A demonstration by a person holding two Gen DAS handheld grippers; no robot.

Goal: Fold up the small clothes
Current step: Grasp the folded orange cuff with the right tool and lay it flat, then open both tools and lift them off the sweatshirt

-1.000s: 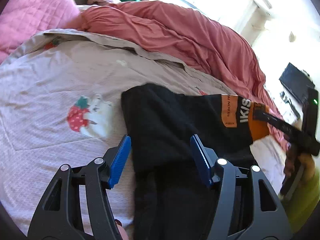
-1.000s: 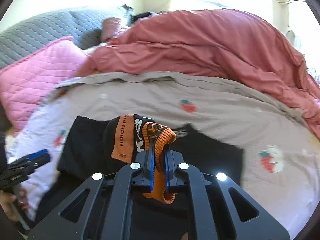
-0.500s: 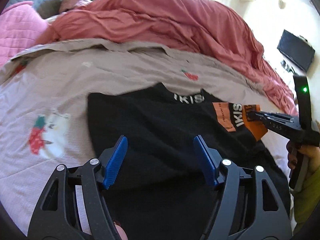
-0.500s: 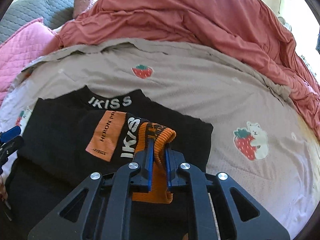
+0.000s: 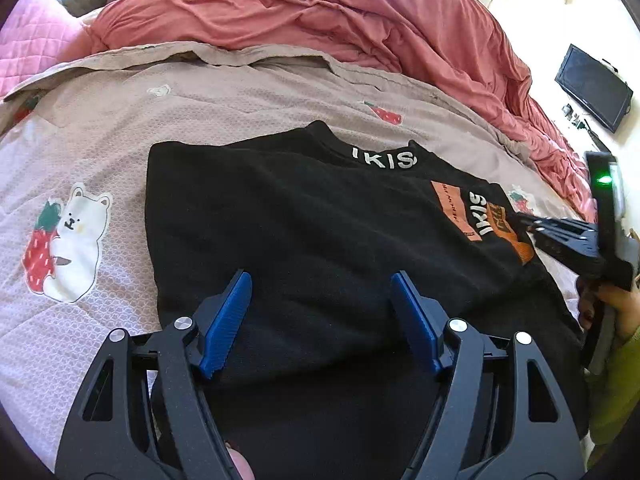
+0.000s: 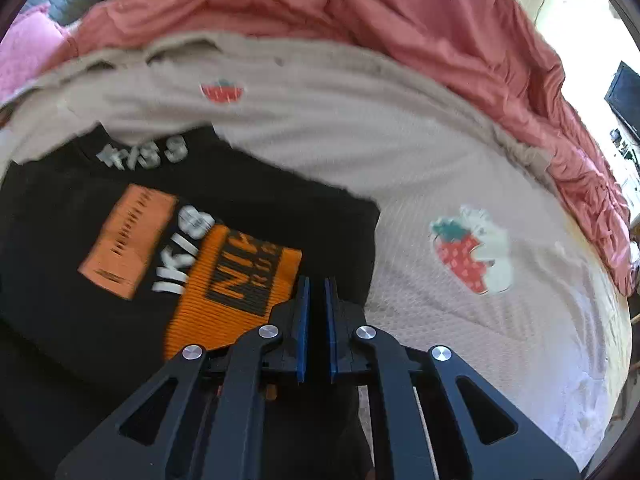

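Observation:
A black sweatshirt with white "IKISS" collar lettering lies flat on the bed. Its sleeve, with an orange patch and orange cuff, is folded across the chest. My left gripper is open and empty, hovering low over the sweatshirt's lower body. My right gripper has its jaws nearly together with a narrow empty gap; the orange cuff lies flat just to its left, outside the jaws. The right gripper also shows in the left wrist view at the cuff.
The beige strawberry-print bedspread lies under the sweatshirt. A rumpled red duvet fills the far side, with a pink pillow at far left. A dark monitor stands off the bed at right.
The right gripper laid the sleeve across the chest and let go of the orange cuff, which now lies flat. The left gripper moved right over the sweatshirt body and stayed open.

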